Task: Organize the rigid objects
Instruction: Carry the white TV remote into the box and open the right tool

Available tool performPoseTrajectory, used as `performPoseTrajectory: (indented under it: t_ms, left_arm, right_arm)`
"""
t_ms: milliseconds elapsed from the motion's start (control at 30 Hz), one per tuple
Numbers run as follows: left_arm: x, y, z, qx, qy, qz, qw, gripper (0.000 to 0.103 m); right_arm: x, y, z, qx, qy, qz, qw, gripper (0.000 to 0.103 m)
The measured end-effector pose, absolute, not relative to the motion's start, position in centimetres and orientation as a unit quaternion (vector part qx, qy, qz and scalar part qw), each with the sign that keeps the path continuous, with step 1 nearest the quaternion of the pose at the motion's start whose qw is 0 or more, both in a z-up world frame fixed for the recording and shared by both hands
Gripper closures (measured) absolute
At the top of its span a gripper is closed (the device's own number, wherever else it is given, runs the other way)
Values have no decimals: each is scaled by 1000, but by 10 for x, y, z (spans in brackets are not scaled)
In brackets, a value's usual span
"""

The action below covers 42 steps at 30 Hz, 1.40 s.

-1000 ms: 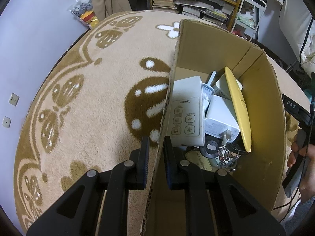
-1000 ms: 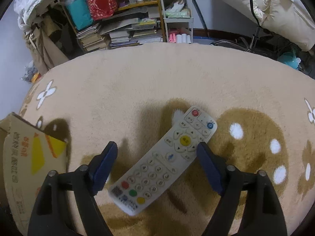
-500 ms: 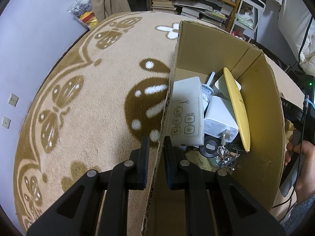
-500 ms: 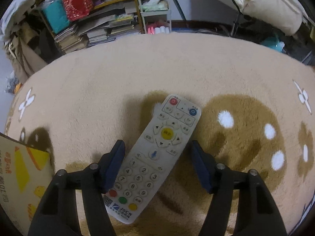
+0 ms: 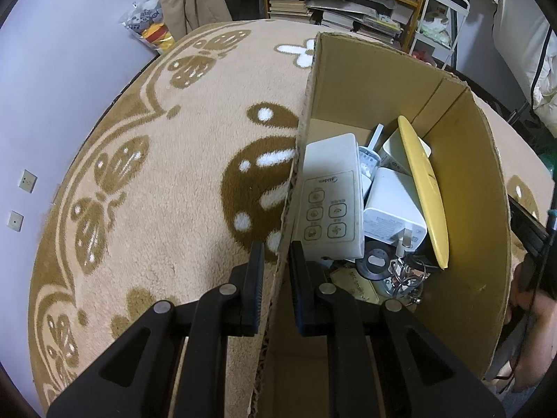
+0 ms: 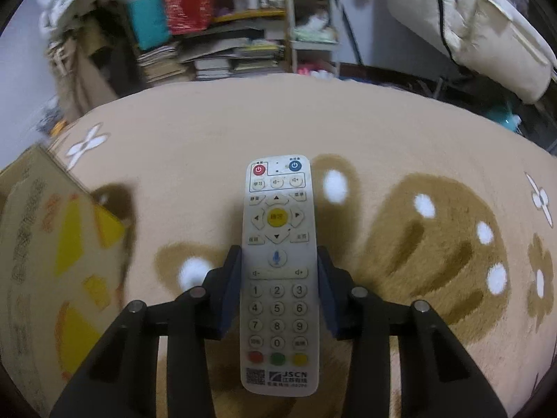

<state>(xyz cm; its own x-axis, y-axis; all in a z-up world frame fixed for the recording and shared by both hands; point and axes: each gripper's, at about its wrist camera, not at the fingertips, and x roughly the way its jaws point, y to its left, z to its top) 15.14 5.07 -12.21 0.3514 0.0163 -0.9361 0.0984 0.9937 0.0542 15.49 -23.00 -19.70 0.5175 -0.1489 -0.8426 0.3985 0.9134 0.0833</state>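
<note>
Remote control (image 6: pixel 277 271) is sitting lengthwise between the jaws of the right gripper (image 6: pixel 278 289), which have just been closing and are now pinching its sides above the rug (image 6: pixel 400 132). Left gripper (image 5: pixel 273 278) is clamping the near wall of the cardboard box (image 5: pixel 463 244), one jaw inside, one outside. Several items are already lying in the box beyond those jaws; carrying the remote over and dropping it in is still remaining.
</note>
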Motion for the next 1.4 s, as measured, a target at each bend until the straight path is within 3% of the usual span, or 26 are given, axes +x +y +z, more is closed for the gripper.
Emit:
performPoseTrajectory:
  t_ms: [633,1167,1400]
  left_arm:
    - [148,58,-119,37,565,-25,824,89]
    - [140,58,-112,27,559,-23,829,89]
    - [136,60,-111,21,555,-27,831,87]
  right_arm:
    - [137,-173,-74,175,376,1,910,59]
    - [141,-112,-107,161,422,58,890,59]
    - [137,-112,-98,154,410,51,897,59]
